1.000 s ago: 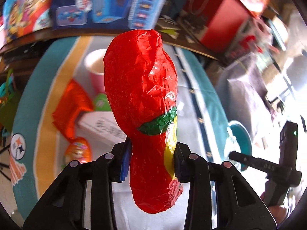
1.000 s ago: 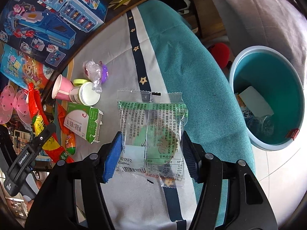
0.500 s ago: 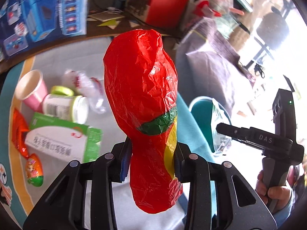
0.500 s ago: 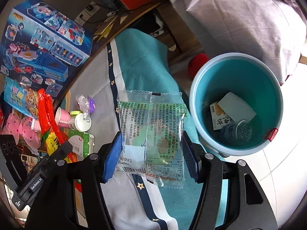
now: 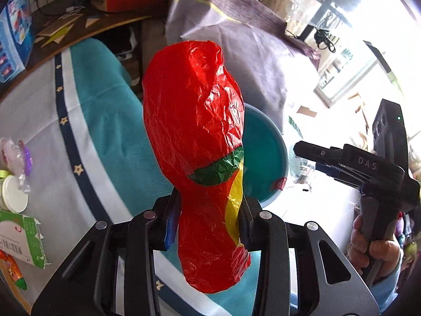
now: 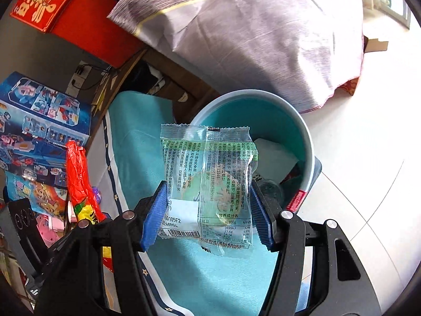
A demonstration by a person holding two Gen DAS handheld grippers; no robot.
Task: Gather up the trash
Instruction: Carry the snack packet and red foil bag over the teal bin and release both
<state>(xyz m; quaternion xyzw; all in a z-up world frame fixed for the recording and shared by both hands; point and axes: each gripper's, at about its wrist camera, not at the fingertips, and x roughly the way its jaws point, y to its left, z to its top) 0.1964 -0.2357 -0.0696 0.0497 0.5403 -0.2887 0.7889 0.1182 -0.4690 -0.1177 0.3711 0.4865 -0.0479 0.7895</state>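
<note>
My left gripper (image 5: 208, 218) is shut on a crumpled red wrapper (image 5: 194, 121) with a green and yellow patch, held upright in front of the camera. Behind it the teal bin (image 5: 265, 152) shows at the table's edge. My right gripper (image 6: 208, 210) is shut on a clear snack packet (image 6: 208, 173) printed with green text, hanging over the near rim of the teal bin (image 6: 302, 131), which holds some trash. In the left wrist view the right gripper (image 5: 310, 155) with its packet sits beside the bin. The red wrapper (image 6: 79, 179) also shows at the left of the right wrist view.
A teal and grey cloth with a navy star stripe (image 5: 65, 121) covers the table. On it lie a green and white carton (image 5: 18, 239), a white cup lid (image 5: 13, 194) and a clear wrapper with a purple piece (image 5: 18, 158). Toy boxes (image 6: 39, 126) and a purple-covered seat (image 6: 263, 39) stand behind.
Both grippers have swung right from over the table toward the bin, each still holding its trash. The bin has come closer and larger in both views.
</note>
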